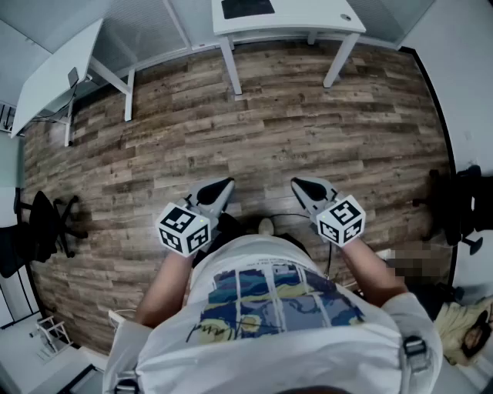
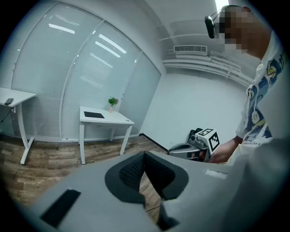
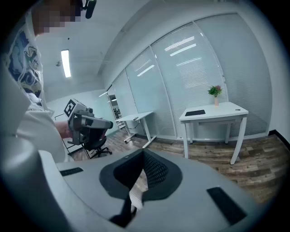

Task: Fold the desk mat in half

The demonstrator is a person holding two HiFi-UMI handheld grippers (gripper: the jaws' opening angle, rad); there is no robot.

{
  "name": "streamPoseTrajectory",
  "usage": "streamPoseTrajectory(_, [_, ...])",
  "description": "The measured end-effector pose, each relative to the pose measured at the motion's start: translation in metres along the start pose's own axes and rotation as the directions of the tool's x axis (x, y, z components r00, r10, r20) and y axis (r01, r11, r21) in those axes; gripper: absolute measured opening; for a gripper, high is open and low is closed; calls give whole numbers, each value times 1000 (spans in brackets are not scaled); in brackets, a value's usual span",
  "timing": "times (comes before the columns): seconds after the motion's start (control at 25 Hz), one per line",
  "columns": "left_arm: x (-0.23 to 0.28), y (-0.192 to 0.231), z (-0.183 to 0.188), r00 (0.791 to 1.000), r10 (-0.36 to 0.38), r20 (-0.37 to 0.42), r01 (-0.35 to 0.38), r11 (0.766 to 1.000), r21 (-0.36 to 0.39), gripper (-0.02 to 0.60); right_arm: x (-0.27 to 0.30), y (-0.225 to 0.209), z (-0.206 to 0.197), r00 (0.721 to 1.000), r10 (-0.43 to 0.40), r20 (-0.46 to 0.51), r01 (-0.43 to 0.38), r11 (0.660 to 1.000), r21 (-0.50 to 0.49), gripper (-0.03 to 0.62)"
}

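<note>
The dark desk mat (image 1: pixel 246 8) lies flat on a white desk (image 1: pixel 308 19) at the far side of the room, well away from both grippers. It also shows in the left gripper view as the mat (image 2: pixel 94 115) and in the right gripper view as the mat (image 3: pixel 195 112). My left gripper (image 1: pixel 226 185) and right gripper (image 1: pixel 297 183) are held close to my body over the wooden floor, side by side and pointing slightly down. The tips of both touch, with nothing between them, as seen on the left gripper (image 2: pixel 144 156) and the right gripper (image 3: pixel 143 155).
A second white desk (image 1: pixel 54 73) stands at the back left. A black office chair (image 1: pixel 42 223) is at the left and another (image 1: pixel 462 208) at the right. A small potted plant (image 3: pixel 215 91) sits on the mat's desk. Glass partitions line the room.
</note>
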State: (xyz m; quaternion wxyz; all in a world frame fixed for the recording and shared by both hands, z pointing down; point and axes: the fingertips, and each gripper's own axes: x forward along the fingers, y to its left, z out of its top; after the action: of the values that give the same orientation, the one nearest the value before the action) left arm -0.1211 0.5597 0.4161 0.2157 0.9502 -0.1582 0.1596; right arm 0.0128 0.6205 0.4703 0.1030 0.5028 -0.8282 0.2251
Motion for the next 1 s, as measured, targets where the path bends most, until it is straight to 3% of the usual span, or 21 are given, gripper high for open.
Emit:
streamPoseTrajectory(0.28, [23,57,24,1000,-21,3,21,1000,-3,3,56,-35,27,1000,-15,5,15,1000,-16,-3])
streamPoseTrajectory(0.48, [45,127,53,998,-52,21,52,999,-9,3,117,-69,50,998,-51,-25,51,999,-13,-3])
streamPoseTrajectory(0.76, [77,233,129,994,-110,15,109,994,22,3,208,-147,122,989,-149,-25,150,988,46,-2])
streamPoseTrajectory(1.0, [95,315,166,989,-148,-5,148,988,39,3,285,-210,173,975,-221,-22,222,973,62,40])
